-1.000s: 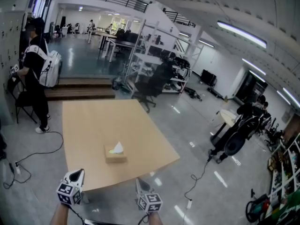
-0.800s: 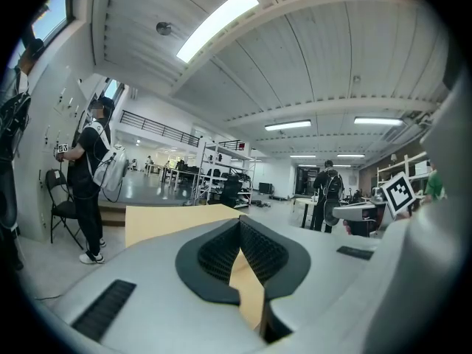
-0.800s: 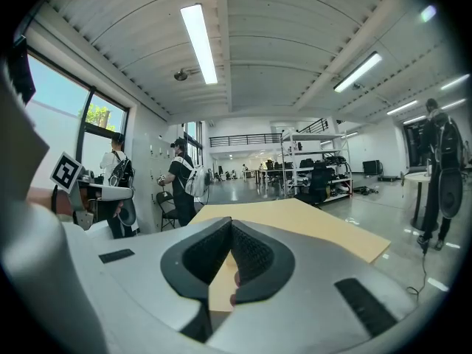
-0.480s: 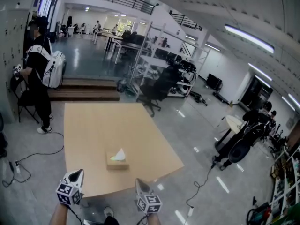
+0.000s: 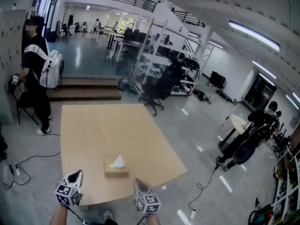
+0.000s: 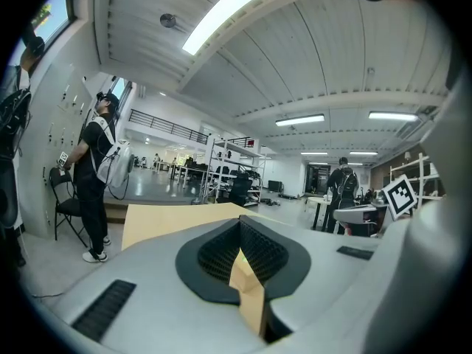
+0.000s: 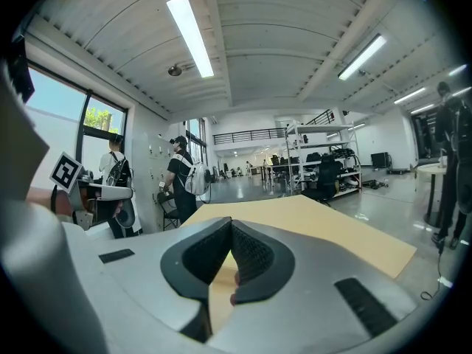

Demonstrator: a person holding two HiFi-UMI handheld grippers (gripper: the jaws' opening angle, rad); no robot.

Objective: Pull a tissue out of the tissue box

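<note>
Both tools closed and empty, tissue box just ahead
The tissue box [image 5: 116, 168] sits near the table's [image 5: 93, 125] 6 o'clock edge, 1 o'clock from my left tool [image 5: 76, 174], 11 o'clock from my right tool [image 5: 139, 183]; its tissue [image 5: 119, 161] looks soft, light and tearable, so I'd pinch the upright peak

I read no words, brands or numbers anywhere. The only printed marks are square patterns on the black-and-white marker cube [image 5: 68, 194] of my left tongs [image 5: 76, 174] and the matching cube [image 5: 148, 203] of my right tongs [image 5: 138, 183].

Wooden table [image 5: 93, 130], tissue box [image 5: 115, 171] near its front edge
</note>
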